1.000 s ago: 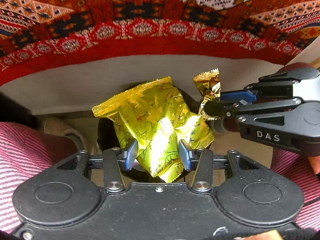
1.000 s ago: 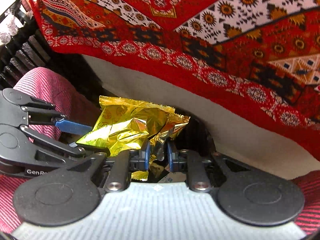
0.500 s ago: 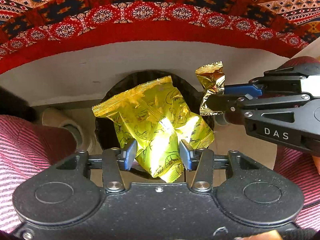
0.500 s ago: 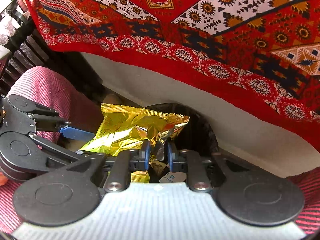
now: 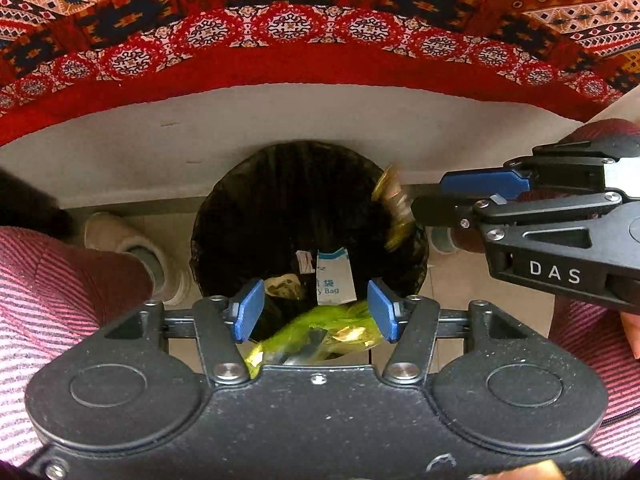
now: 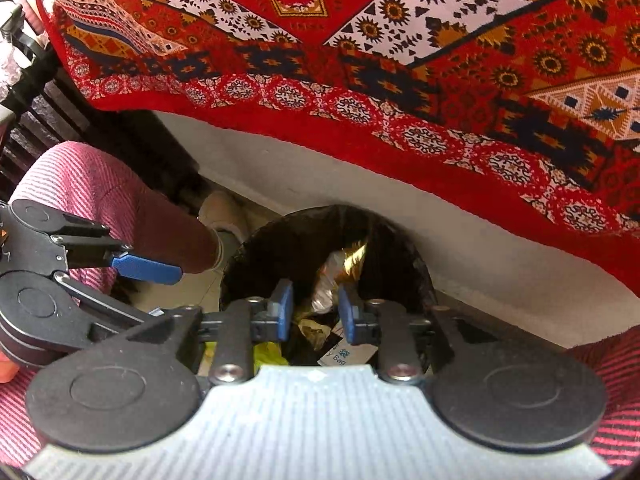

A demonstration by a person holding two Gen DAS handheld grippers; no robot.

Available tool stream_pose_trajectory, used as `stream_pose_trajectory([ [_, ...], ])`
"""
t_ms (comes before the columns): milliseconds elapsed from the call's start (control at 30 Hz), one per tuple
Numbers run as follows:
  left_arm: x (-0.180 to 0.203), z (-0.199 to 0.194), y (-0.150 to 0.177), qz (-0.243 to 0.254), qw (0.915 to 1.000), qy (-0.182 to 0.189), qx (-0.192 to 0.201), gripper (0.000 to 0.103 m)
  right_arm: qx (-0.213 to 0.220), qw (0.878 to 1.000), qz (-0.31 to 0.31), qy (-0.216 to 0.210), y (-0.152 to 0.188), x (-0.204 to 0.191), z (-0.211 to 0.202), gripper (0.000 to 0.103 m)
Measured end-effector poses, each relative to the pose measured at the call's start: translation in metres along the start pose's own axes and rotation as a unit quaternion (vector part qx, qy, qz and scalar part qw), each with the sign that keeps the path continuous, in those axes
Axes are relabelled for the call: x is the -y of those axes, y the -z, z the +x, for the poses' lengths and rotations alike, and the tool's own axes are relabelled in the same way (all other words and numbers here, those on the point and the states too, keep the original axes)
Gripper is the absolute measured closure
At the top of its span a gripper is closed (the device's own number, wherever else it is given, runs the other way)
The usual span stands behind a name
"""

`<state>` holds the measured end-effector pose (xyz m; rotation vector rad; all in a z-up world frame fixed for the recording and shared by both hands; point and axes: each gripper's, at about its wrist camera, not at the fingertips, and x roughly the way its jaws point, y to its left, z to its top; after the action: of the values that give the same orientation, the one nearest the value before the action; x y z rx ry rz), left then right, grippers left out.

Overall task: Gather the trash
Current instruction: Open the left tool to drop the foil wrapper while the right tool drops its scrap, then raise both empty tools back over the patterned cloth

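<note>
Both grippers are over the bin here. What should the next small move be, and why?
Probably lift both away from the bin. The left gripper and right gripper have just been opening; neither pinches anything now, and the gold wrappers look to be falling in.

Below me the tiled floor (image 5: 448, 288) carries a round bin lined with a black bag (image 5: 280, 200), standing close against the pale base of the bed under a red patterned blanket (image 5: 320, 40). My shoe (image 5: 120, 236) rests on the floor just beside the bin.
</note>
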<state>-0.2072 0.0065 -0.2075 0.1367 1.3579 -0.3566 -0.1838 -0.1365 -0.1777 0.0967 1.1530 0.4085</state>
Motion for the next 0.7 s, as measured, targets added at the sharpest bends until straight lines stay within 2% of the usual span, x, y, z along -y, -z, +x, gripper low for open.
stream_pose_trajectory([
  [233, -0.001, -0.003, 0.000, 0.000, 1.0000, -0.004, 0.006, 0.043, 0.004, 1.000, 0.001, 0.001, -0.001, 0.000, -0.002, 0.049],
  [533, 0.000, -0.011, -0.001, 0.001, 0.9998, -0.008, 0.018, 0.042, 0.010, 1.000, 0.004, 0.004, -0.001, -0.002, -0.005, 0.046],
  [700, 0.002, -0.040, -0.002, 0.005, 0.9988, -0.004, 0.048, 0.043, 0.027, 1.000, 0.003, 0.001, -0.004, -0.003, -0.021, 0.046],
])
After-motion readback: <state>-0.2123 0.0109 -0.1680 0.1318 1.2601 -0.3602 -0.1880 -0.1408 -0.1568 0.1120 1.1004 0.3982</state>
